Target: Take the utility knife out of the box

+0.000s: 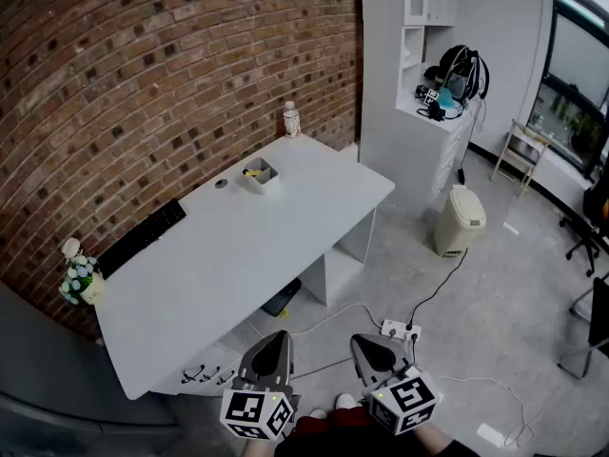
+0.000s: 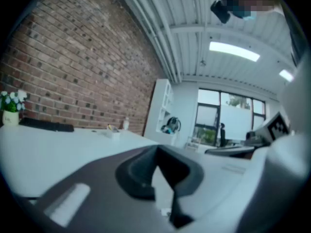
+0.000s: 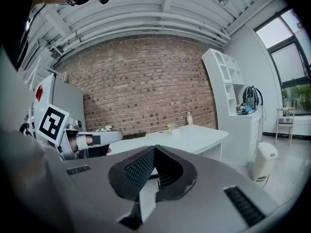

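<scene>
A small grey open box (image 1: pixel 259 173) stands on the white desk (image 1: pixel 238 255) near the brick wall, with something yellow in it; I cannot make out a utility knife from here. The box also appears far off in the left gripper view (image 2: pixel 112 131) and the right gripper view (image 3: pixel 172 127). My left gripper (image 1: pixel 279 337) and right gripper (image 1: pixel 361 343) hang side by side, low in the head view, off the desk's front edge and well short of the box. In their own views, both the left gripper (image 2: pixel 156 150) and the right gripper (image 3: pixel 154 150) are shut with nothing between the jaws.
A black keyboard (image 1: pixel 143 237) lies by the wall, a flower pot (image 1: pixel 81 282) at the desk's left end and a bottle (image 1: pixel 291 119) at its far end. A bin (image 1: pixel 460 220), a power strip (image 1: pixel 400 329) with cables and a white shelf unit (image 1: pixel 433 46) stand to the right.
</scene>
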Demonstrator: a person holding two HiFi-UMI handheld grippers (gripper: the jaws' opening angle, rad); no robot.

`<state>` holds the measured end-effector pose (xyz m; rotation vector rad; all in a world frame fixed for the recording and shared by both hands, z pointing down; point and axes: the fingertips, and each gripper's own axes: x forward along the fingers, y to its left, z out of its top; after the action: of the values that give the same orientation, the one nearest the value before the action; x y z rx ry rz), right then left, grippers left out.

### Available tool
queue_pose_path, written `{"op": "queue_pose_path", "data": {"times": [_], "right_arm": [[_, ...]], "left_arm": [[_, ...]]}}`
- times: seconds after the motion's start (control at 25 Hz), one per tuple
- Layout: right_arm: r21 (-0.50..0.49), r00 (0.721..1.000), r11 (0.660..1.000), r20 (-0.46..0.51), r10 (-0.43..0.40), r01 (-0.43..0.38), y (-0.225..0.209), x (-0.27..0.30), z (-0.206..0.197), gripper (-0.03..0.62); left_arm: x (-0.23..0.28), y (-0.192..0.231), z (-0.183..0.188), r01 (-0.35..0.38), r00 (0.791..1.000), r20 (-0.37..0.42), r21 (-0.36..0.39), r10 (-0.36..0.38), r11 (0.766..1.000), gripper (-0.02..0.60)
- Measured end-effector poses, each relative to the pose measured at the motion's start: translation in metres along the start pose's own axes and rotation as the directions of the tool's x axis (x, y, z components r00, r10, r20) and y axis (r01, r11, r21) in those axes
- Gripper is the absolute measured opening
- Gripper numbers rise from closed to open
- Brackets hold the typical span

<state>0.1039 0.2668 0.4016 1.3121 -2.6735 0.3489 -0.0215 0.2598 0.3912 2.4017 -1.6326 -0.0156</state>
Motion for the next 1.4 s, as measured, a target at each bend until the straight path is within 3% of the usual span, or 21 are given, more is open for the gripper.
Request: {"op": "queue_pose_path", "data": {"times": [0.56,1.4], "right_arm": [[-0.002,1.000,1.000,-0.019,-0.007,0.007,-0.011,0.001,-0.006,0.008],[0.008,0.998,0.998,-0.016,-0.062,0.062,-0.072,0.013,0.004,0.008]], "left_arm": [[0.006,-0.003,-0.007,-0.001,1.000,-0.013,-0.029,0.001,1.000,0.003],[0.051,-0.013,0.006,-0.027,1.000,0.006,0.046,0.026,0.999,0.003]]}}
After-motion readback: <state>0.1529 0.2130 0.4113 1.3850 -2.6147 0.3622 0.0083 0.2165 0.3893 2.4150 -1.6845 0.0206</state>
